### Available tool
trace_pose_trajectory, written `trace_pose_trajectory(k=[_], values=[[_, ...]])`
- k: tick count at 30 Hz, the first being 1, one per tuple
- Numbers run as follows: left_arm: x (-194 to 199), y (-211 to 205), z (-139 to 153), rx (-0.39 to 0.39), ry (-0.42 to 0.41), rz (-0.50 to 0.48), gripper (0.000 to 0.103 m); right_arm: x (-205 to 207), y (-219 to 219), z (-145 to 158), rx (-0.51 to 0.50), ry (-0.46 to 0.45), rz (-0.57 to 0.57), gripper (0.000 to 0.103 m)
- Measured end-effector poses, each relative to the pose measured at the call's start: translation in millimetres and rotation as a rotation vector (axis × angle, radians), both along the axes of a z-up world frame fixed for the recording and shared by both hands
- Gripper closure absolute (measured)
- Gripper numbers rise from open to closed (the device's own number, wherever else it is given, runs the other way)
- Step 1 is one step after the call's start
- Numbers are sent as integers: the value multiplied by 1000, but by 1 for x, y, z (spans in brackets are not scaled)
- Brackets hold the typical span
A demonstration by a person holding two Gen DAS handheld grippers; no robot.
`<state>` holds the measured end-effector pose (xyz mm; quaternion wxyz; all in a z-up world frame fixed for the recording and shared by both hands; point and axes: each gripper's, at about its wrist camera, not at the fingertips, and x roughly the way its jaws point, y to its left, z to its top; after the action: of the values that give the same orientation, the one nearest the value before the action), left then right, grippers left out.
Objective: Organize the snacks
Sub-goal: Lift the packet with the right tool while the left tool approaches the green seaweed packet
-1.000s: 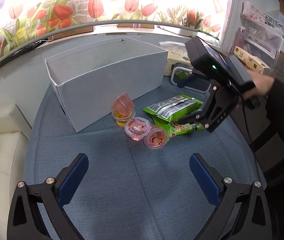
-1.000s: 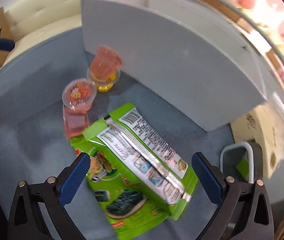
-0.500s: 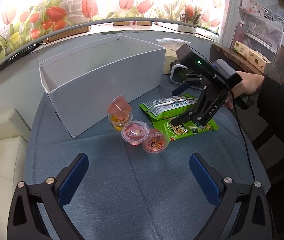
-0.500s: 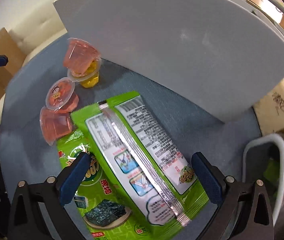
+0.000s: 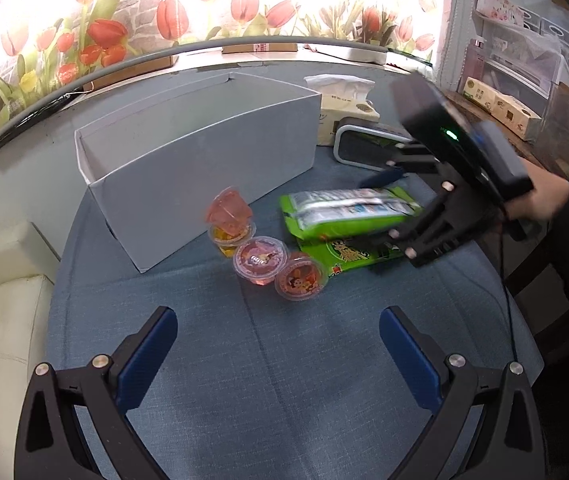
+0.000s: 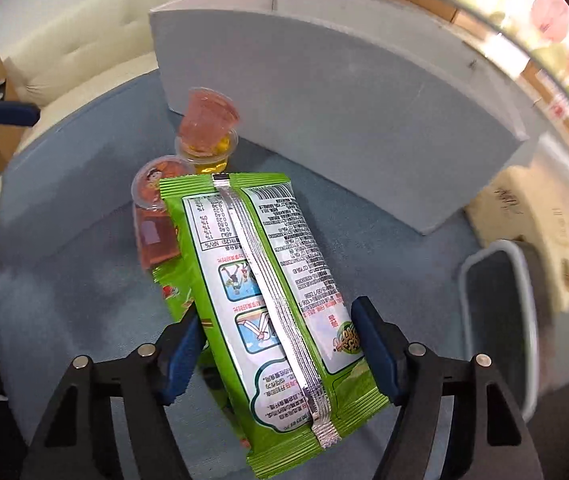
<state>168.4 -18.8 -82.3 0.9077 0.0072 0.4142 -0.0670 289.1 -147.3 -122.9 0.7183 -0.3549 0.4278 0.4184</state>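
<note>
Change from half a second ago: the right claw (image 6: 278, 354) was spread wide over the two stacked packets; its blue pads are now pressed against both long edges of the top green seaweed packet (image 6: 268, 300), clamped on it. That packet, previously lying flat on the one beneath, is tilted with its far end raised, as the left wrist view shows (image 5: 348, 210). The lower green packet (image 5: 350, 254) remains flat on the table (image 5: 284, 380), partly covered by the lifted one. The left claw (image 5: 276, 354) is unchanged: pads wide apart, holding nothing, hovering over bare blue cloth on the near side of the table.

Count:
- Green snack packets: 2, one gripped, one on the table.
- Jelly cups: 4. Two pink cups with printed lids sit side by side (image 5: 260, 260) (image 5: 299, 276), touching the lower packet's end. One yellow cup (image 5: 230, 238) stands just in front of the box, with one pink cup (image 5: 228, 212) perched inverted and tilted on top of it.
- Grey open-top box (image 5: 204, 168): 1, behind the cups; no contents visible from either view.
- Tissue box (image 5: 342, 110): 1, beyond the grey box's right end.
- Dark tray with pale rim (image 6: 496, 320): 1, right of the packets.
</note>
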Motion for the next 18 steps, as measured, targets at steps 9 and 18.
trace_pose_trajectory(k=[9, 18], values=[[-2, -5, 0, 41, -20, -30, 0, -60, -33, 13, -14, -27, -210, 27], [33, -37, -6, 89, -58, -230, 0, -118, -115, 24, 36, 52, -444, 27]])
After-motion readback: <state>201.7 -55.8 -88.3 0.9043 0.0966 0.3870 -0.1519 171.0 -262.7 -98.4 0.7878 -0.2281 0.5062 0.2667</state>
